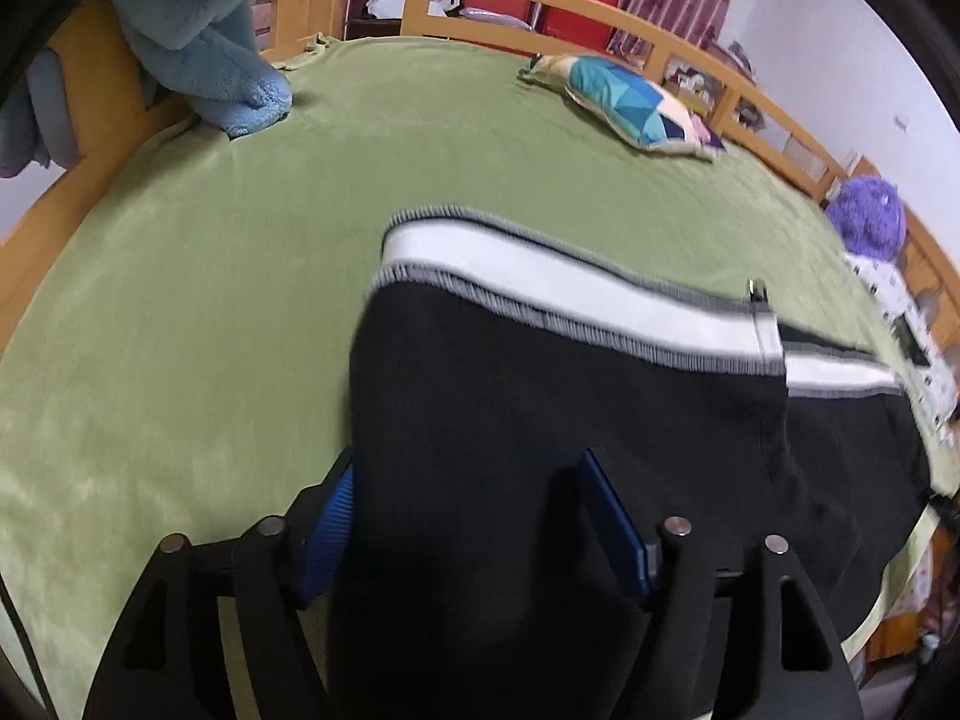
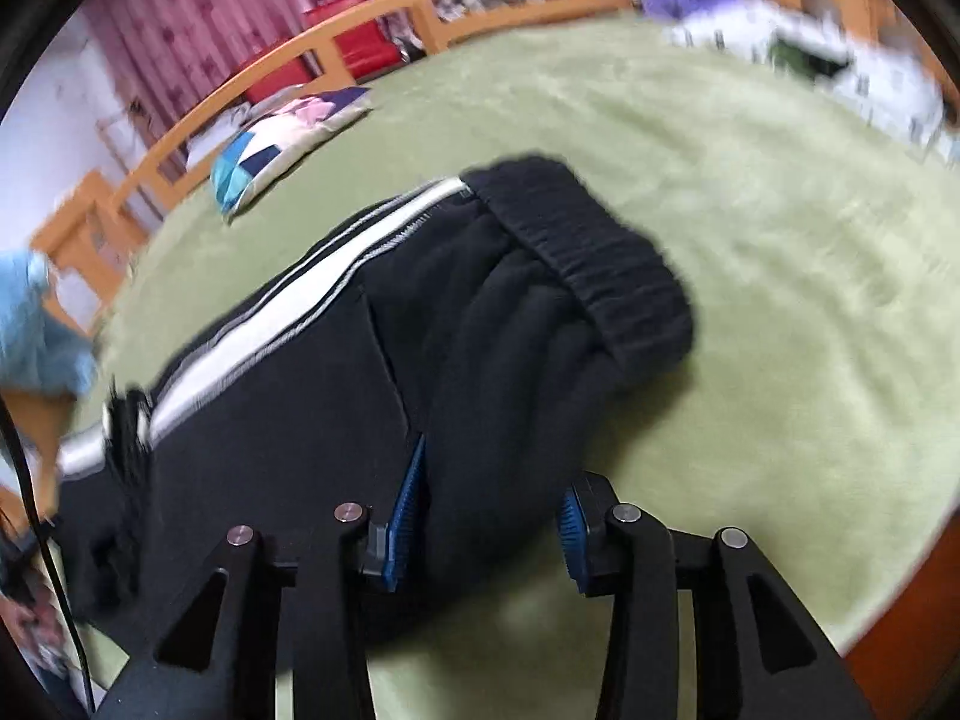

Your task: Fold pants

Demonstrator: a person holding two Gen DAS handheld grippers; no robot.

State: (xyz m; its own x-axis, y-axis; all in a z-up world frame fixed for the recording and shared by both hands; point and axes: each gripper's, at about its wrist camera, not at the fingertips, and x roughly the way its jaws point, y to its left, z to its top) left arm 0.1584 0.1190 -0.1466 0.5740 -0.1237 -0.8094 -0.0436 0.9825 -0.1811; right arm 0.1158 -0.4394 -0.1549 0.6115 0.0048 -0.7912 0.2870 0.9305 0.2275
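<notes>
- The pants (image 1: 570, 420), black with a white side stripe (image 1: 540, 276), lie on the green bed cover (image 1: 210, 300). They look already doubled over, so the step in hand is judged to be letting go after a fold.
- Left gripper (image 1: 468, 516): its jaws stand fairly wide with the dark cloth between the blue pads (image 1: 330, 528). No pinch is visible, so the cloth reads as released.
- Right gripper (image 2: 486, 516): its jaws stand narrower, straddling a bunch of cloth just short of the elastic waistband (image 2: 588, 252). The pads (image 2: 408, 504) do not visibly press on it; the blur leaves some doubt.
- To finish this step well, I would lift both grippers straight up and clear of the pants, so that no pad snags the fabric and drags the fold open. The stripe edges should stay lined up with each other.
- The ridges of cloth below the waistband would want smoothing before any further fold.
- Counted: one pair of pants, two grippers, one patchwork pillow (image 1: 636, 108) well beyond the pants towards the wooden bed rail (image 1: 480, 0), one blue plush blanket (image 1: 210, 30) hanging at the far corner, one purple fluffy thing (image 1: 867, 216) past the waistband end.
- Some patterned white cloth (image 2: 840, 72) lies beside the purple thing; what it is I cannot tell.
</notes>
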